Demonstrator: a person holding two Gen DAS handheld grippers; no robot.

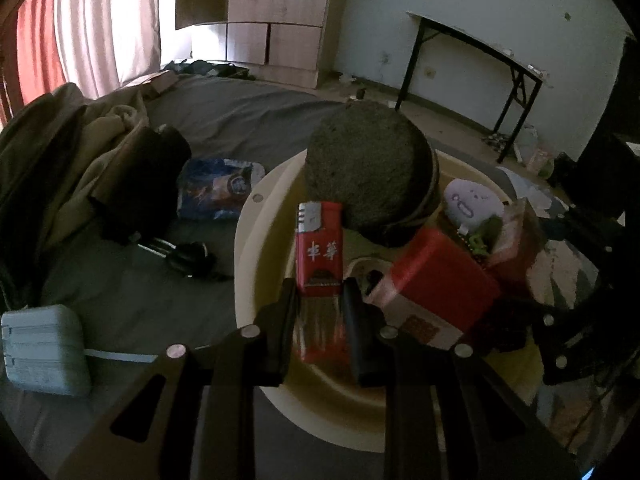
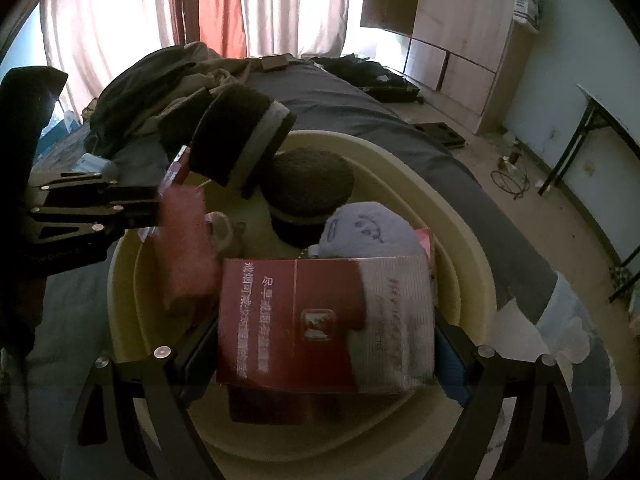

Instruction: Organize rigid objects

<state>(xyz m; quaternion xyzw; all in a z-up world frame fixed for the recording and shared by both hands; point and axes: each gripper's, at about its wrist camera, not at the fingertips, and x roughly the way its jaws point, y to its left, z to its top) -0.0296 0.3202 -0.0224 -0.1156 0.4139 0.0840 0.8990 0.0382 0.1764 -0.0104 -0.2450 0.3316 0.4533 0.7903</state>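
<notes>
The left gripper (image 1: 320,292) is hanging over the near rim of the round cream plastic basin (image 1: 256,240), its jaws set narrowly with the red rectangular lighter (image 1: 320,252) standing upright between them; whether the black pads are pressing on it is hard to tell. The lighter is showing a silver metal top and two white Chinese characters — 中華 — above a white gate drawing.

The right gripper (image 2: 320,356) is standing wide, the red-and-white cigarette pack (image 2: 324,320) lying flat between its fingers (image 2: 200,348) over the basin (image 2: 472,280); contact with the pads is not clear. The pack is carrying vertical white Chinese lines, the first reading 尽早戒烟, a small square emblem, and blurred red lettering on its white part.

Just beyond, inside the basin, a dark grey round felt-like cushion with a paler band (image 1: 368,172) is blocking the far rim in the left view. In the right wrist view two such discs are showing — one lying in the basin (image 2: 308,188), another tilted above it (image 2: 240,140). A pale lilac plush toy with a stitched face (image 2: 368,232) is resting beside the pack, partly hidden behind it. A blurred pinkish block (image 2: 184,248) sits by the left gripper; its nature is unclear.

Outside the basin, on the grey bedsheet (image 1: 240,120), are lying a pale green case (image 1: 44,348), a black bundle (image 1: 140,176) and a blue printed packet (image 1: 220,188). Farther off are standing a wooden wardrobe (image 1: 276,12), a black-legged folding table (image 1: 480,64) and red and white curtains (image 2: 220,4).
</notes>
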